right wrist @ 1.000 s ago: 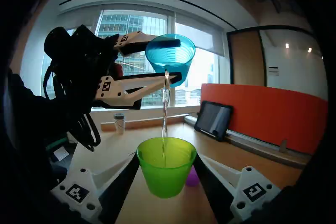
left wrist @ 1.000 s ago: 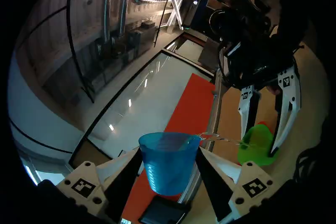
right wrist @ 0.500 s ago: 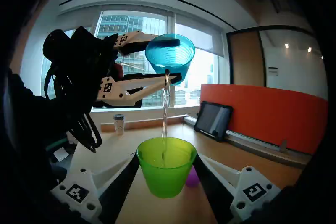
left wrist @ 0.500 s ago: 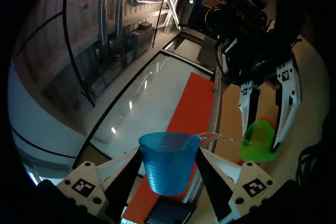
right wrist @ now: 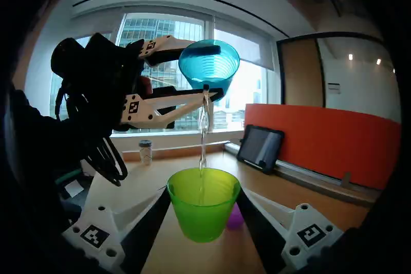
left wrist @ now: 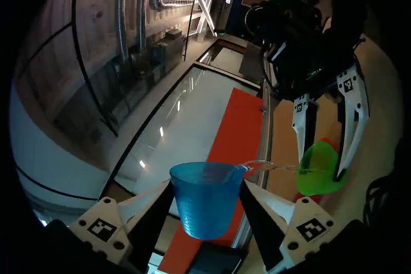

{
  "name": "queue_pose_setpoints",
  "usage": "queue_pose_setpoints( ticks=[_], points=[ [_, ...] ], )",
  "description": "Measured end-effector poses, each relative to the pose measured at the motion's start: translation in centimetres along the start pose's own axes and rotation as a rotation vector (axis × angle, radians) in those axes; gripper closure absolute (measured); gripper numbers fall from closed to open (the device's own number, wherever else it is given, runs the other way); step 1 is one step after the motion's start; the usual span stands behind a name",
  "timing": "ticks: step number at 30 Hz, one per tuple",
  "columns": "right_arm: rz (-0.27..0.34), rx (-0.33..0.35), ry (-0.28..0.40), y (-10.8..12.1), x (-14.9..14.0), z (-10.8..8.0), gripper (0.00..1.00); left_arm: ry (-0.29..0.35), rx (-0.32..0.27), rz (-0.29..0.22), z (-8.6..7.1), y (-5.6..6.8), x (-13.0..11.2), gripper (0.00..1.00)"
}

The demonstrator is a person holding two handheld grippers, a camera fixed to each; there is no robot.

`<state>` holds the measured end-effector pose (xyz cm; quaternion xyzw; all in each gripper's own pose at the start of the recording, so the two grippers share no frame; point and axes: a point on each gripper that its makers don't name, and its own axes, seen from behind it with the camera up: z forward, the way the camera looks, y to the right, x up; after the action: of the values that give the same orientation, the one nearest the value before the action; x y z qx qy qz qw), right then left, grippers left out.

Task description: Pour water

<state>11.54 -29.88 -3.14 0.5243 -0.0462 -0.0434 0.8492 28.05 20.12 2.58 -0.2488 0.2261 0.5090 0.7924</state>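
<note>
My left gripper (left wrist: 207, 204) is shut on a blue plastic cup (left wrist: 206, 200), tipped on its side. A thin stream of water (right wrist: 202, 135) runs from its rim down into a green plastic cup (right wrist: 204, 211). My right gripper (right wrist: 203, 212) is shut on that green cup and holds it upright above the desk. In the right gripper view the blue cup (right wrist: 209, 68) hangs high over the green one, held by the left gripper (right wrist: 198, 71). In the left gripper view the green cup (left wrist: 318, 169) sits between the right gripper's white fingers (left wrist: 352, 125).
A wooden desk (right wrist: 287, 192) carries a black tablet (right wrist: 262, 146) leaning by an orange partition (right wrist: 329, 138). A small lidded jar (right wrist: 146, 150) stands near the window sill. A purple object (right wrist: 235, 217) lies just behind the green cup. A person's dark sleeve (right wrist: 36, 150) is at the left.
The left gripper has tilted the blue cup a little further, and the room has rolled slightly in its view. The water stream keeps falling. The green cup stays in place.
</note>
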Motion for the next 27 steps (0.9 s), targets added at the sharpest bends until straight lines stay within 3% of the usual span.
queue_pose_setpoints(
  ticks=[27],
  points=[
    [-0.002,-0.007,0.009,0.1,0.1,-0.4,0.09,0.016,0.005,0.139,0.2,-0.7,1.6,0.15]
  ],
)
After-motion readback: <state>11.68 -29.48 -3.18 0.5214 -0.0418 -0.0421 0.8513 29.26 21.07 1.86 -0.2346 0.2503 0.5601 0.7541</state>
